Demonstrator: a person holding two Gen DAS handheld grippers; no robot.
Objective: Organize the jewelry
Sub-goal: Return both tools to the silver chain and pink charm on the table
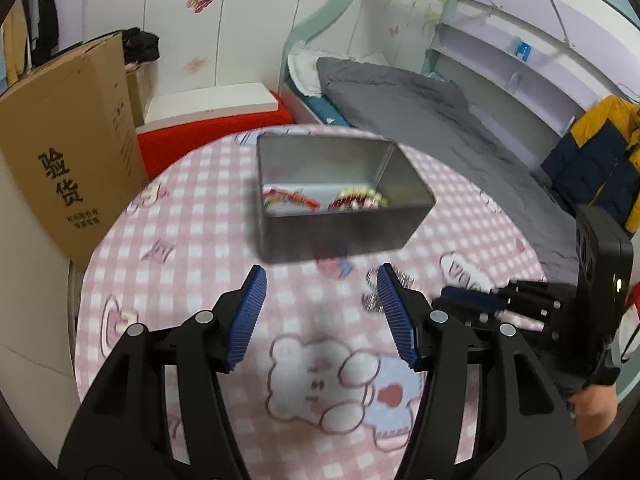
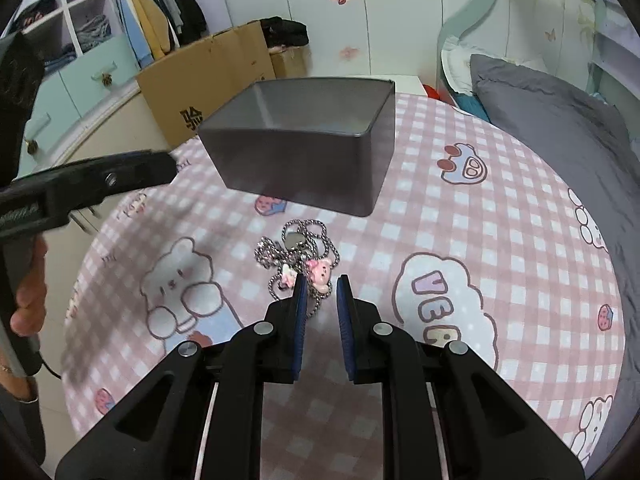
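Nearest in the right wrist view, the right gripper [image 2: 322, 284] hangs low over the round table [image 2: 500, 216] with its pink checked bear-print cloth, blue pads parted by a narrow gap and grasping nothing. Just ahead of its tips lies a silver ball-chain necklace [image 2: 298, 248] in a loose heap, with a pink bear charm [image 2: 319, 274] at its near edge, close by the left pad. Beyond the chain stands an open grey metal tin [image 2: 304, 164]. In the left wrist view, the left gripper [image 1: 322, 280] hovers spread wide and empty before the tin, which holds beaded bracelets [image 1: 360, 199] and a red-and-green piece [image 1: 290, 200]. Farther back stand a cardboard box [image 1: 68, 152] and a bed with grey bedding [image 1: 420, 108].
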